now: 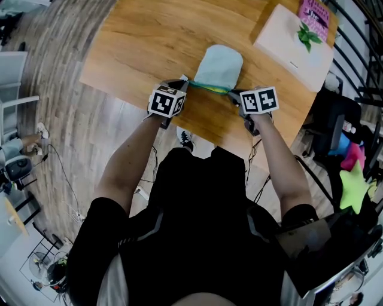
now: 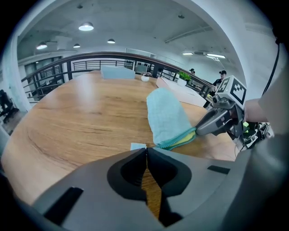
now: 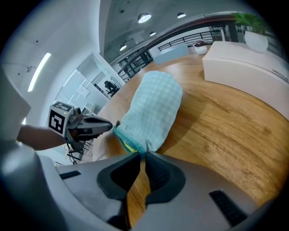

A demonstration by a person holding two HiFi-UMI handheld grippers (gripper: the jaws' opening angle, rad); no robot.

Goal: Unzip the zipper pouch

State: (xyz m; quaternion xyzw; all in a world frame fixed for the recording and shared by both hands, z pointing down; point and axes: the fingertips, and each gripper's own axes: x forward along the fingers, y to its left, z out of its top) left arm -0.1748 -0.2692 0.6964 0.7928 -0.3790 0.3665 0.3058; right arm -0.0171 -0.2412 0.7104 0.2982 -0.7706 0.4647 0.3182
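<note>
One zipper pouch [image 1: 218, 69], pale blue, lies on the table [image 1: 149, 36] at my 12 o'clock, between my two grippers. My left gripper [image 2: 145, 150] is clamped tight on its one small tab [image 2: 137, 146]. My right gripper [image 3: 142, 155] pinches the teal zipper [image 3: 121, 135] at its end, with the pull hidden. At 2 o'clock are one white box [image 1: 293, 45] and one pink book [image 1: 315, 15], print unreadable

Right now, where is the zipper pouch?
Head view: the zipper pouch lies at the near edge of the wooden table, between the left gripper and the right gripper.
</note>
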